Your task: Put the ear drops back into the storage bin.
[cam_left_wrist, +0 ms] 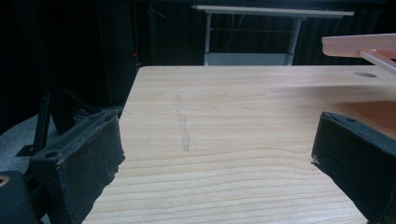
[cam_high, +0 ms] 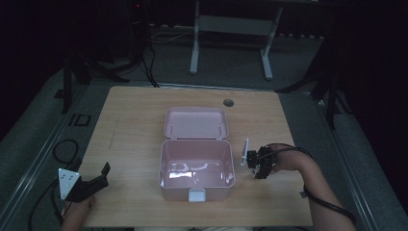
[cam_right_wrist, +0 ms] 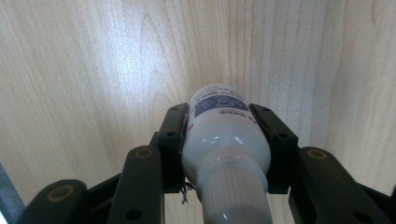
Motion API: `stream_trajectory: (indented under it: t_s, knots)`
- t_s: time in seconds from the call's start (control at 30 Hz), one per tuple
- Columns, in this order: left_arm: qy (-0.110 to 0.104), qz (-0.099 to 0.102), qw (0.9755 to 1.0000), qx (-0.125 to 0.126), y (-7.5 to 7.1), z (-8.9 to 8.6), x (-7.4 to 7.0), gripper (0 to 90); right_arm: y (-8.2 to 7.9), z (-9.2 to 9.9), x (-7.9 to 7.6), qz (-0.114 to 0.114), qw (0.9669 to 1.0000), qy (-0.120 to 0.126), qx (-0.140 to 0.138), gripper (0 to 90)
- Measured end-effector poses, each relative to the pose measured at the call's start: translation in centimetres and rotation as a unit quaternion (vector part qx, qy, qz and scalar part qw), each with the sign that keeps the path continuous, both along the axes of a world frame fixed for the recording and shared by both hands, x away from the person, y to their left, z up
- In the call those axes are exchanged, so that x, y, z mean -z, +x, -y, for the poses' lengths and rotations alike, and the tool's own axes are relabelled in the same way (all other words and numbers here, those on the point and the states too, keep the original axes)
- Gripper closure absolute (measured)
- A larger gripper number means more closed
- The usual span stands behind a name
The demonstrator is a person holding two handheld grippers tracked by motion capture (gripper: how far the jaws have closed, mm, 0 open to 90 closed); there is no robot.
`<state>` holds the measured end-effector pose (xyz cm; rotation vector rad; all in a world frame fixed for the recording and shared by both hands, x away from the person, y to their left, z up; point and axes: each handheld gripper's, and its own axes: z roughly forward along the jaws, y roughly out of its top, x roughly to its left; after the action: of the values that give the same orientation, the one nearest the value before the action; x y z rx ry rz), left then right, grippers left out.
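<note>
One white bottle (cam_right_wrist: 227, 154) | dark label, text unreadable | right gripper (cam_right_wrist: 219, 116) clamps it

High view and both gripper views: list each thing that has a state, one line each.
Pink box: open, lid swung back, nothing visible inside.
White bottle: clamped between the right gripper's jaws over the table.
Left gripper: open, holding nothing.
Right gripper: shut on the bottle.
</note>
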<state>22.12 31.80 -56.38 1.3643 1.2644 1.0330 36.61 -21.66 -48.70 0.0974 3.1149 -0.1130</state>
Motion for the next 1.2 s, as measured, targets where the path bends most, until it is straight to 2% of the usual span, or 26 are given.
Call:
stream_trajectory:
  t_s: [0.07,0.2,0.23,0.43,0.77,1.0,1.2]
  knots:
    - [0.000,0.000,1.0000,0.000,0.0,0.0,0.0,1.9,-0.6,-0.1,-0.4,-0.003,0.9997,-0.002,-0.025,59.6]
    - [0.000,0.000,1.0000,0.000,0.0,0.0,0.0,2.0,-1.3,-0.3,-0.5,-0.010,0.9988,-0.009,-0.046,59.6]
    - [0.001,0.000,1.0000,0.000,0.0,0.0,0.0,2.0,-1.7,-0.4,-0.6,-0.014,0.9982,-0.019,-0.055,59.6]
    - [0.000,0.000,1.0000,-0.001,0.0,0.0,0.0,1.9,-2.1,-0.7,-0.5,-0.017,0.9977,-0.030,-0.059,59.6]
    - [0.000,0.000,1.0000,-0.001,0.0,0.0,0.0,2.0,-2.2,-0.9,-0.8,-0.025,0.9979,-0.029,-0.052,59.6]
    - [0.000,0.000,1.0000,-0.001,0.0,0.0,0.0,2.0,-2.5,-1.1,-1.7,-0.024,0.9980,-0.027,-0.052,59.6]
    - [0.000,-0.001,1.0000,-0.002,0.0,0.0,0.0,1.9,-2.7,-1.4,-3.1,-0.018,0.9983,-0.023,-0.050,59.6]
